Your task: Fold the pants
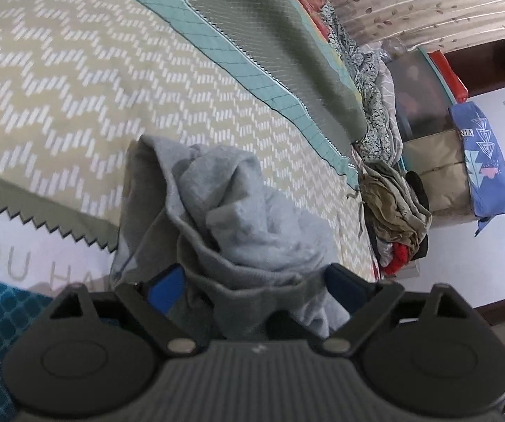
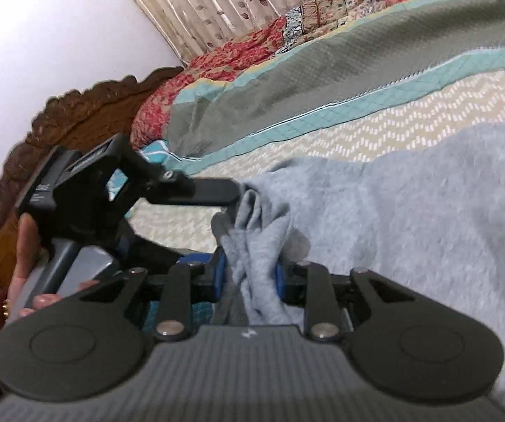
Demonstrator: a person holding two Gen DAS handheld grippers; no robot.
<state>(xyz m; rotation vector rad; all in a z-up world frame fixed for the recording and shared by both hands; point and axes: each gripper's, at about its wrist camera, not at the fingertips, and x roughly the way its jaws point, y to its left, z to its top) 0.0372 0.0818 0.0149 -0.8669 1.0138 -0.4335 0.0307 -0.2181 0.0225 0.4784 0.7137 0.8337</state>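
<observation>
Grey sweatpants point(image 1: 245, 218) lie bunched on the bed, with their darker waistband nearest the camera in the left wrist view. My left gripper point(image 1: 254, 286) stands open, its blue pads point(image 1: 166, 288) wide apart with the crumpled waistband loose between them. In the right wrist view the pants point(image 2: 410, 228) spread flat to the right. My right gripper point(image 2: 250, 274) is shut on a gathered fold of the grey cloth. The left gripper point(image 2: 226, 209) shows there too, held by a hand point(image 2: 24, 246), its black fingers at the same bunch of cloth.
The bed carries a beige chevron cover point(image 1: 76, 70) with a teal band and an olive quilt point(image 1: 287, 35). A pile of clothes point(image 1: 396, 211) sits at the bed's far edge, next to a blue bag point(image 1: 481, 154). A carved wooden headboard point(image 2: 76, 112) stands behind.
</observation>
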